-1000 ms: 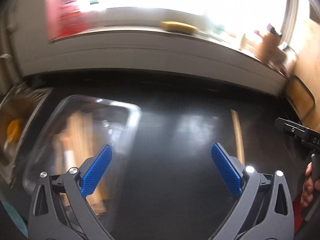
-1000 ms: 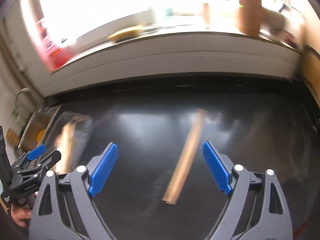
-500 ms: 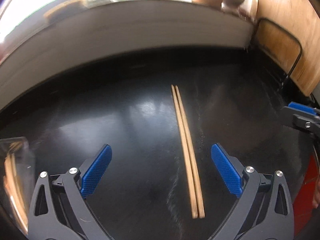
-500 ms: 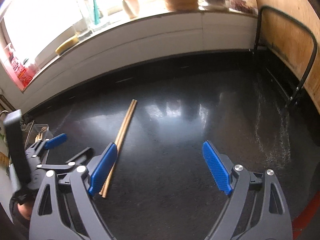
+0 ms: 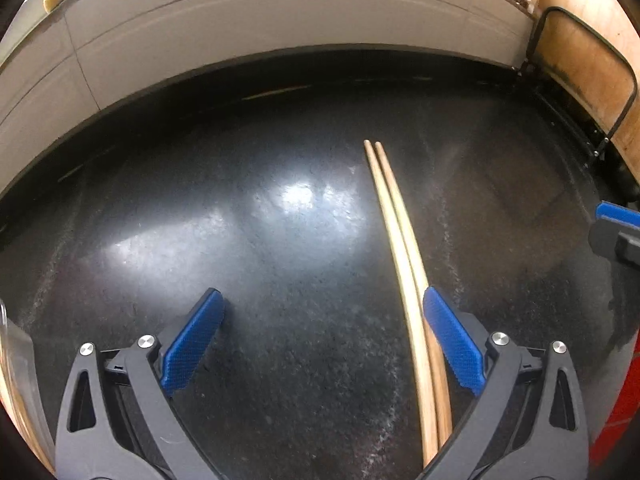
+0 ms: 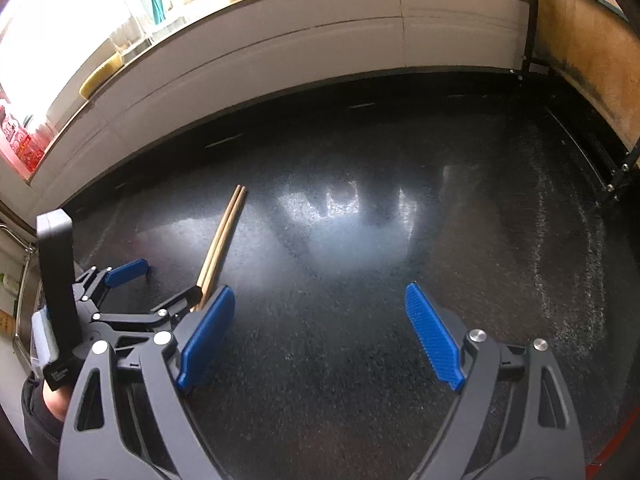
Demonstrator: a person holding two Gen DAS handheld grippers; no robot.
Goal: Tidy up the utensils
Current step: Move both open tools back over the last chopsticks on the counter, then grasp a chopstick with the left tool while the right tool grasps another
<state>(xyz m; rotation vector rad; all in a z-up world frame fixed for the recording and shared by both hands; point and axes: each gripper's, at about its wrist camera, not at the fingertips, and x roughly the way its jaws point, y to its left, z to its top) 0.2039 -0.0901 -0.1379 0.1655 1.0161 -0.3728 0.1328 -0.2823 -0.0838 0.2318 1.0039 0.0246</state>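
Pickup approach is judged under way. Left gripper (image 5: 320, 312) fingers are spread; chopsticks (image 5: 400, 240) are seen lying on dark surface (image 5: 280, 360) just inside its right finger (image 5: 452, 344). Centring, then closing, is needed. Right gripper (image 6: 316, 332) is spread, empty. Near chopstick ends are hidden.

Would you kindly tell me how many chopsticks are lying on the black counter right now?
2. The chopsticks lie side by side, touching, on the black counter, between the open jaws of the left gripper, close to its right finger. Others may be hidden out of frame.
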